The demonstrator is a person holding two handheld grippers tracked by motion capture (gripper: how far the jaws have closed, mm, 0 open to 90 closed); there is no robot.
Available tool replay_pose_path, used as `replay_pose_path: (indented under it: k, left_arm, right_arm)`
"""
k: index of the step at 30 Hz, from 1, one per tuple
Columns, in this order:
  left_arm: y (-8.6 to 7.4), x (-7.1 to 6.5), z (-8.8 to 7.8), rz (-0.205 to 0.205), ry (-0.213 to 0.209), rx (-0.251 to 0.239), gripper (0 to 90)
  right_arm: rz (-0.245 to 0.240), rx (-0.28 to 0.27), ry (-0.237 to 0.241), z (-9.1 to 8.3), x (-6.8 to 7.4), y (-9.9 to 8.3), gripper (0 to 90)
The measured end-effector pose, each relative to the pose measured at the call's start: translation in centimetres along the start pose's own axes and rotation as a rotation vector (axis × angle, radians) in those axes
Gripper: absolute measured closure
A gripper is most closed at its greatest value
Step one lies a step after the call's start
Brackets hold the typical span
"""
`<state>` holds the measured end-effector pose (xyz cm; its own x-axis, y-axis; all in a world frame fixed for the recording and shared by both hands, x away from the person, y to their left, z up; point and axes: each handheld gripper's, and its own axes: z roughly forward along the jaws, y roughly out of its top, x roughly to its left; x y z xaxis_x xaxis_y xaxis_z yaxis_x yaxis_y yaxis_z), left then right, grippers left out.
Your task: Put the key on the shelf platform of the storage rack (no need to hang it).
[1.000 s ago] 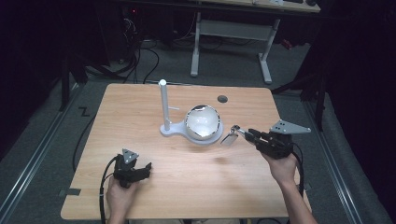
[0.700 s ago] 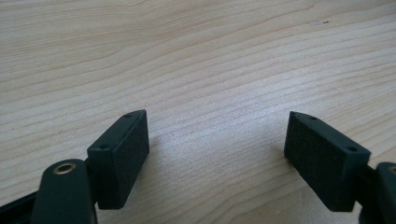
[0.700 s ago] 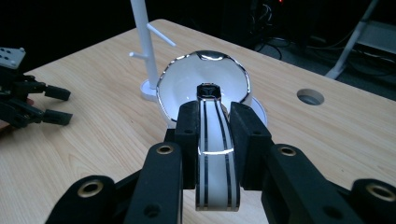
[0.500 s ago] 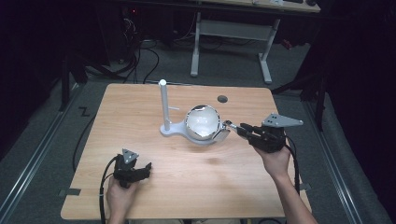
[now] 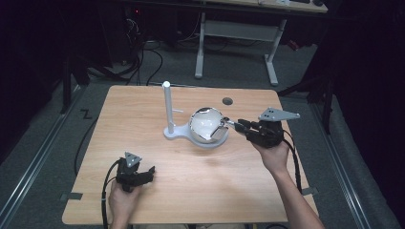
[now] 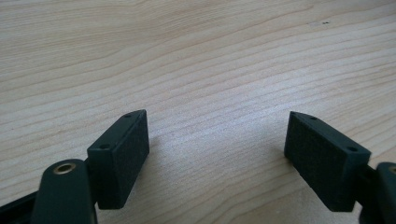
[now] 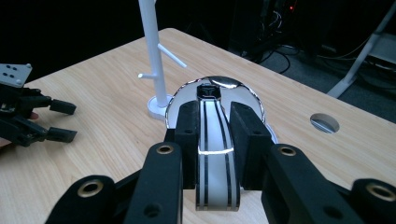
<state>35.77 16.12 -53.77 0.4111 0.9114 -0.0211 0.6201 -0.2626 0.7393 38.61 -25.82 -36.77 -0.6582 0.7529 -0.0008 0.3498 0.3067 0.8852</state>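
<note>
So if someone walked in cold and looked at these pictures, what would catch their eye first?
Probably the shiny metal mug near the middle of the wooden table, its curved handle clamped between the jaws of the right gripper. Just beside it stands a white peg stand with short side pegs. Near the table's front edge, the left gripper rests with its jaws wide apart and nothing between them.
</note>
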Motion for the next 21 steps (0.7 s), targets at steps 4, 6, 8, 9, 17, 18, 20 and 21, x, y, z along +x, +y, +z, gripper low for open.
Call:
replay_pose_path:
  k: [4, 6, 8, 9, 17, 18, 20, 21]
  left_arm:
    - [0.0, 0.0, 0.0, 0.0, 0.0, 0.0, 22.2]
    - [0.0, 0.0, 0.0, 0.0, 0.0, 0.0, 22.2]
    - [0.0, 0.0, 0.0, 0.0, 0.0, 0.0, 22.1]
    - [0.0, 0.0, 0.0, 0.001, 0.0, 0.001, 22.1]
    - [0.0, 0.0, 0.0, 0.002, -0.001, 0.002, 22.1]
    - [0.0, 0.0, 0.0, 0.002, 0.0, 0.001, 22.1]
    - [0.0, 0.0, 0.0, 0.002, 0.0, 0.001, 22.1]
    - [0.0, 0.0, 0.0, 0.002, 0.0, 0.001, 22.2]
  right_arm:
    - [-0.004, 0.003, -0.015, 0.8, 0.1, 0.1, 74.6]
    - [-0.007, 0.006, -0.016, 1.3, 0.1, 0.2, 74.6]
    - [-0.005, 0.006, -0.013, 1.7, 0.1, 0.3, 74.6]
    - [-0.001, 0.006, -0.012, 1.8, 0.1, 0.3, 74.6]
    - [0.021, 0.034, 0.004, 3.5, -0.2, 0.1, 74.6]
    - [0.023, 0.039, 0.006, 3.8, -0.2, 0.1, 74.6]
    - [0.02, 0.043, 0.006, 4.1, -0.2, 0.1, 74.5]
    - [0.025, 0.045, 0.006, 4.3, -0.2, 0.0, 74.5]
